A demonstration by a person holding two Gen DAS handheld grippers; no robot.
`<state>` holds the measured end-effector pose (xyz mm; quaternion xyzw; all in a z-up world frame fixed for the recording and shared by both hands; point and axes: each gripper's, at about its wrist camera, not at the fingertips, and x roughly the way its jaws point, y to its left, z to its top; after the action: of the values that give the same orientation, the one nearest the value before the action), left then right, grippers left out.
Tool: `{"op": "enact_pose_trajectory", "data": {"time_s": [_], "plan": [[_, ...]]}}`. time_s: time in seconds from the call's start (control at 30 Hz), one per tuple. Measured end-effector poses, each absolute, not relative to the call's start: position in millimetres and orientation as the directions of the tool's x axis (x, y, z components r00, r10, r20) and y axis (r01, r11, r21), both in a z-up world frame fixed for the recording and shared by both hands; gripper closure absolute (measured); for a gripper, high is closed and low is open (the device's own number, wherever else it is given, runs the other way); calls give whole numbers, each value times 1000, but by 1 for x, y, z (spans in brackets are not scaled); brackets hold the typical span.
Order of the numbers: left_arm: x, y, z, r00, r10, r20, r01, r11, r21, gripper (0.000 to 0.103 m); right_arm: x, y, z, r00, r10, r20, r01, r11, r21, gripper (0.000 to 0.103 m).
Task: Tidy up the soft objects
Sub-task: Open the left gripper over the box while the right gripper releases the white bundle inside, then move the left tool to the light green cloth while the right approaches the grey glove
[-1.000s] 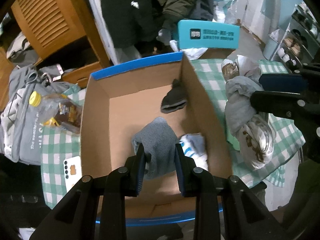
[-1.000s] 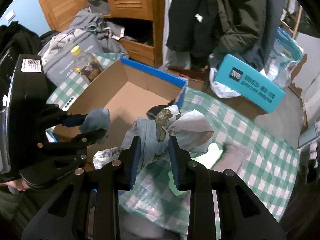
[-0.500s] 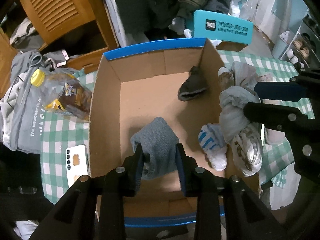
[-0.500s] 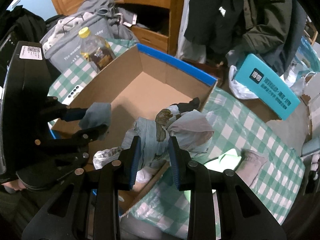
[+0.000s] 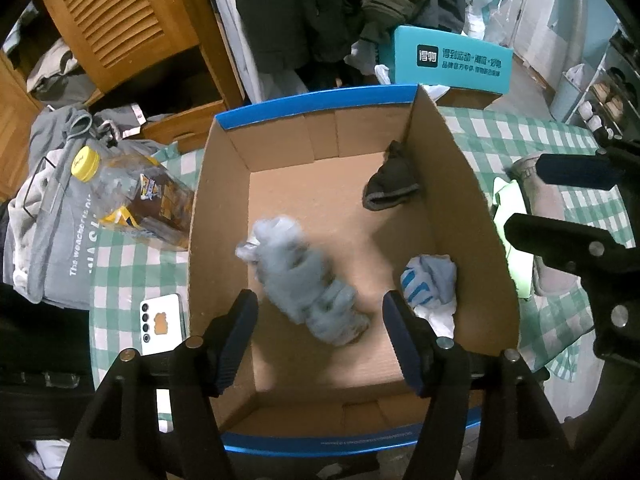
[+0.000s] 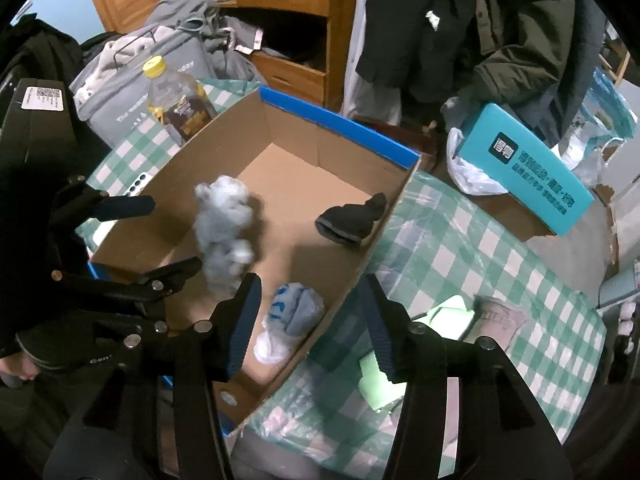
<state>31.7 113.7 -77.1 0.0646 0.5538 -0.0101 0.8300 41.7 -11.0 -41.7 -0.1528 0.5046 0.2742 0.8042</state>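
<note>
Both grippers, left gripper [image 5: 320, 332] and right gripper [image 6: 310, 326], having just been opening, are standing spread and empty; a blurred grey sock bundle [image 5: 300, 276] is dropping into the cardboard box [image 5: 216, 216]. Next: fetching the beige sock [image 6: 498, 318] outside.

Two close, steeply downward wrist views sharing the cardboard box [image 5: 224, 216] [image 6: 360, 256].
</note>
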Motion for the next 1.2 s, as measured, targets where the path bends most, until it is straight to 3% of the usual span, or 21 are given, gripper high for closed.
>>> {"op": "enact_pose_trajectory", "data": {"time_s": [0.13,1.2], "plan": [[32,106,-75,388,47,-921,100,991,93,36,41,-22,-37,362,277,-890,-575,818,21,41],[47,-12,-64,381,-27,-924,253,964,76,32,48,-158,-49,394,163,-904,-339,941,21,37]]}}
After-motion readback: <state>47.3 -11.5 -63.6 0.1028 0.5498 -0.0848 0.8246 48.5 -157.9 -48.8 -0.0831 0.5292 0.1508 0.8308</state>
